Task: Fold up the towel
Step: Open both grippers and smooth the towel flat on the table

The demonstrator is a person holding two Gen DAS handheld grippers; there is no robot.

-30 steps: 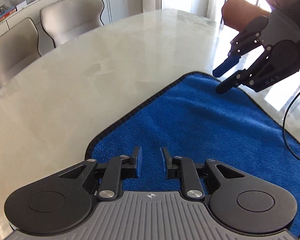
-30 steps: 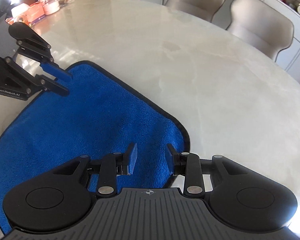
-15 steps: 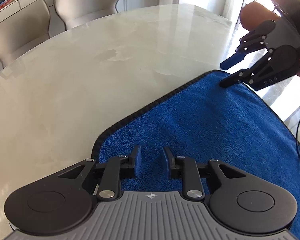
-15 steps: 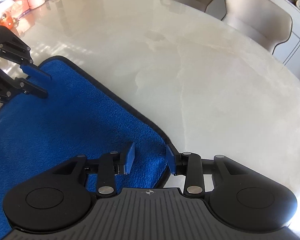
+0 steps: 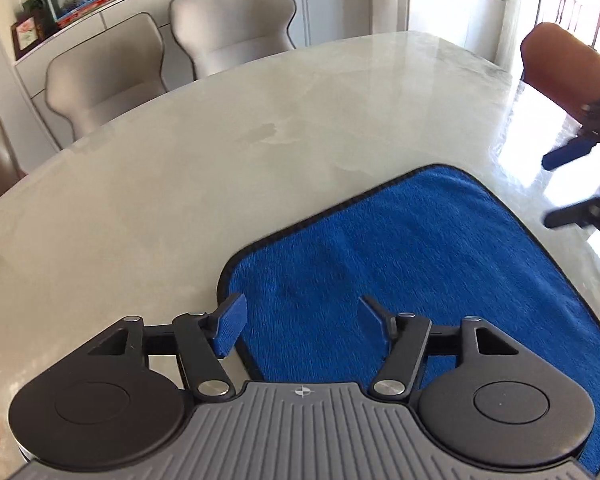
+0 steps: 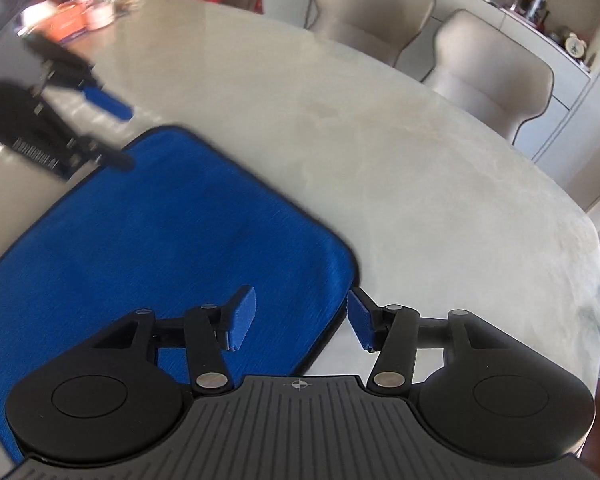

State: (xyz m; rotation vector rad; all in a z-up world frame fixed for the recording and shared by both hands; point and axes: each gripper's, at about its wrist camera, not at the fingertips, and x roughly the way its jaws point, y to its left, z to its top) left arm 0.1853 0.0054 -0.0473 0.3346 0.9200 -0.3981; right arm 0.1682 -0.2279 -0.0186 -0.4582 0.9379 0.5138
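Above the worktop (image 5: pixel 220 168), both tools, left (image 5: pixel 300 330) and right (image 6: pixel 300 318), have just spread, empty, over the flat towel (image 5: pixel 400 248).

One blue terry towel with black piping (image 5: pixel 412 248) is lying on one pale marble worktop (image 5: pixel 188 184). Two black two-finger grippers are showing, the left gripper (image 5: pixel 300 326) and the right gripper (image 6: pixel 302 316). Three beige upholstered chairs (image 5: pixel 232 20) and one brown chair (image 5: pixel 560 64) are standing around it.
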